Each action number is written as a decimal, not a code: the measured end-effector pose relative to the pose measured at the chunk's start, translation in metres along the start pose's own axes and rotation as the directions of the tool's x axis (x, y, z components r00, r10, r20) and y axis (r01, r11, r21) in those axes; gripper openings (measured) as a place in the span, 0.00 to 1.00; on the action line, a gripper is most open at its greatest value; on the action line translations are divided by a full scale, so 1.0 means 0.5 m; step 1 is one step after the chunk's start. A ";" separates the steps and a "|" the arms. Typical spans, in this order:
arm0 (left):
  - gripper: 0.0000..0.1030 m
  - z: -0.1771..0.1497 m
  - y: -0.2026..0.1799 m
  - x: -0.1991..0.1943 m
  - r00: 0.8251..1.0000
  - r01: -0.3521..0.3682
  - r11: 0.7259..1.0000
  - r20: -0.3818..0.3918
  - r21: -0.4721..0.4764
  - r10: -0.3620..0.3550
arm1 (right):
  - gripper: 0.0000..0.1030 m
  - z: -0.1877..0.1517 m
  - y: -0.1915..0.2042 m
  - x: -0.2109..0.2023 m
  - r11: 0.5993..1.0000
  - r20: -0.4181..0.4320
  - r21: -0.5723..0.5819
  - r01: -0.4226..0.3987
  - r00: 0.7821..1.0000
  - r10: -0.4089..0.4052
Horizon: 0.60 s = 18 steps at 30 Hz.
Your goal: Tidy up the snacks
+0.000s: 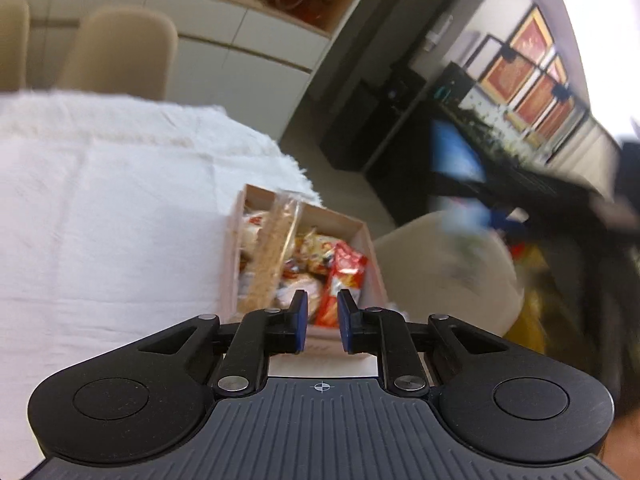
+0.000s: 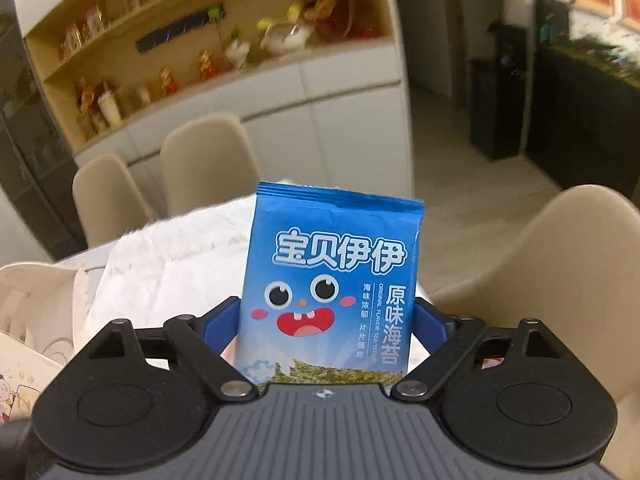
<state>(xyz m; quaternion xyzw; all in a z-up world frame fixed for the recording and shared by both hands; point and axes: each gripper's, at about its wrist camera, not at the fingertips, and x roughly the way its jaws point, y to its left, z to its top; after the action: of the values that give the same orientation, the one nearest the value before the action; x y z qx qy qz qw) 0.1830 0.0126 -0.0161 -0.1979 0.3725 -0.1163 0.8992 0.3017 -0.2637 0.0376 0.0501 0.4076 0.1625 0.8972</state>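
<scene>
**Seaweed packet held high, box waiting below the other hand**

The right gripper (image 2: 328,320) pinches the blue seaweed packet (image 2: 334,280) by its lower part, long axis upright, above the white-clothed table (image 2: 172,264). The snack box (image 1: 362,236), already crowded with packets, sits at that table's edge directly ahead of the left gripper (image 1: 321,320), whose jaws stand slightly apart and empty. A tall clear-wrapped stick pack (image 1: 276,248) leaning in the box may obstruct the drop.
</scene>
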 end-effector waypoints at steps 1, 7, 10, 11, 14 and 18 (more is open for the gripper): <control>0.19 -0.007 -0.008 -0.009 1.000 -0.008 1.000 -0.010 0.014 0.008 | 0.87 0.012 0.006 0.030 1.000 -0.041 -0.014 -0.006 0.999 0.005; 0.16 -0.038 -0.023 -0.063 0.999 0.009 0.997 -0.046 0.079 -0.006 | 0.87 -0.011 0.011 0.057 0.996 -0.077 0.034 0.077 0.994 -0.074; 0.16 -0.045 -0.039 -0.084 0.998 -0.064 0.992 -0.022 0.111 0.067 | 0.87 -0.055 0.006 -0.017 0.993 -0.059 0.106 0.052 0.997 -0.046; 0.16 -0.047 -0.047 -0.090 0.995 -0.094 0.989 -0.020 0.115 0.097 | 0.87 -0.076 0.011 -0.049 0.992 -0.049 0.108 0.058 0.997 -0.053; 0.16 -0.053 -0.065 -0.097 0.994 -0.088 0.987 -0.049 0.131 0.096 | 0.87 -0.139 0.040 -0.119 0.992 -0.029 0.095 0.081 0.997 -0.078; 0.16 -0.064 -0.091 -0.105 0.994 -0.050 0.982 -0.083 0.180 0.066 | 0.87 -0.228 0.084 -0.177 0.995 -0.050 0.059 0.083 0.996 -0.080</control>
<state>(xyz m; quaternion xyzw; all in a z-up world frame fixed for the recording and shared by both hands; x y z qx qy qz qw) 0.1206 -0.0181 0.0162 -0.1005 0.4055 -0.1316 0.8990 0.1514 -0.2584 0.0344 0.0569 0.4353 0.1145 0.8912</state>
